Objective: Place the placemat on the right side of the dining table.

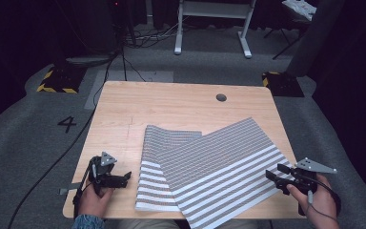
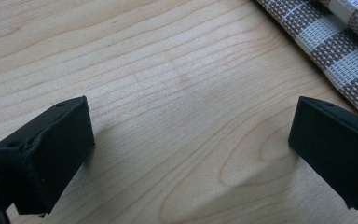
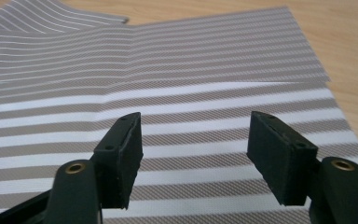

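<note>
Table (image 1: pixel 124 109) of pale wood, bearing everything. Upper striped placemat (image 1: pixel 219 164) next in size, skewed across the table's near right part, overlapping lower striped placemat (image 1: pixel 159 171) toward the table's near middle. Right gripper (image 1: pixel 272 175) at the upper mat's right edge, jaws parted, nothing between the pads. Left gripper (image 1: pixel 126 177) smaller in frame, just left of the lower mat, jaws wide open over bare wood. Likely trouble: pinching both layers at the overlap, dragging the lower mat askew; or sliding a mat off the table's near edge.
</note>
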